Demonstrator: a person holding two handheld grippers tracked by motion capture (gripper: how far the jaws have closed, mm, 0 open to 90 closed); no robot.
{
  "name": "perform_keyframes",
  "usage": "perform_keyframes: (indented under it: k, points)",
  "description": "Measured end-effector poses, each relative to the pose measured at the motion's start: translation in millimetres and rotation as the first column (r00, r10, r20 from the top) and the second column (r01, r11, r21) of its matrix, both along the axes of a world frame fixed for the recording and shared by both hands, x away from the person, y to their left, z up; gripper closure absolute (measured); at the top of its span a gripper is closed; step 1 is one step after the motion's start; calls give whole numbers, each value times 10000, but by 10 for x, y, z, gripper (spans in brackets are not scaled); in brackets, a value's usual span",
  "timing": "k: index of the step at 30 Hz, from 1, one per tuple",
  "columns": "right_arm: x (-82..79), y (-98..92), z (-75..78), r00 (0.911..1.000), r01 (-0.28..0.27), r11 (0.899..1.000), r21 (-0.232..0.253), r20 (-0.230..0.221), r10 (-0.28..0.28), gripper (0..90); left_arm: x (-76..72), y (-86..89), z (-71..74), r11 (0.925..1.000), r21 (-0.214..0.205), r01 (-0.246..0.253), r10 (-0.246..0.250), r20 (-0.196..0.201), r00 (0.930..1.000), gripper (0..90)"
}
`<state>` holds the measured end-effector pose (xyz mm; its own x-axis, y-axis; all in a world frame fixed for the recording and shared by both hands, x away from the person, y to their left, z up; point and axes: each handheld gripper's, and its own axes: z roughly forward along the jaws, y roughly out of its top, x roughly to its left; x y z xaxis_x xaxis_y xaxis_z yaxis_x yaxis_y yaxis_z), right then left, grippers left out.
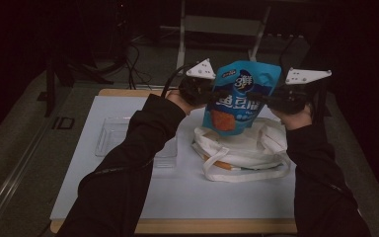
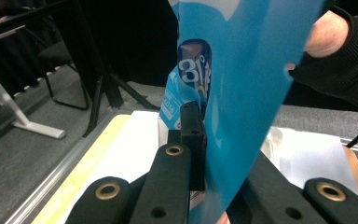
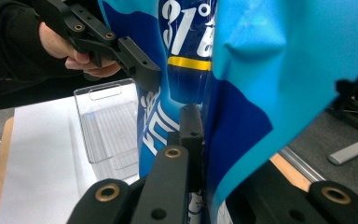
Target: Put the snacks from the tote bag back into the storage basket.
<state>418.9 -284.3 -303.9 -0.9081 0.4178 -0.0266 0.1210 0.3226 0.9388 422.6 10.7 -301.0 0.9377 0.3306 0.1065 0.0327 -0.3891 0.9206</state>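
Holding glossy blue plastic snack pouch (image 1: 243, 96) aloft — left hand-held gripper (image 1: 212, 94) and right hand-held gripper (image 1: 267, 98) clamped on its side edges; above white canvas tote bag (image 1: 249, 148), not yet bagged.

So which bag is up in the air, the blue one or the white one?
The blue snack pouch. The left gripper and right gripper pinch its sides and hold it up, while the white tote bag lies flat on the table underneath.

1. The high view looks forward and down over the white counter (image 1: 128, 197) from the person's side.
2. Each tool view rides close behind its own jaws, facing the other across the blue pouch (image 1: 242, 96).
3. All three share that pouch.
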Motion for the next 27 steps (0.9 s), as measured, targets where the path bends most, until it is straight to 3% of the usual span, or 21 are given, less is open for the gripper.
perform_keyframes:
  k: [27]
  points:
    - [129,769,126,9946,-1040,9946,-51,4,1040,886,-150,762,136,9970,212,-751,750,59,9972,900]
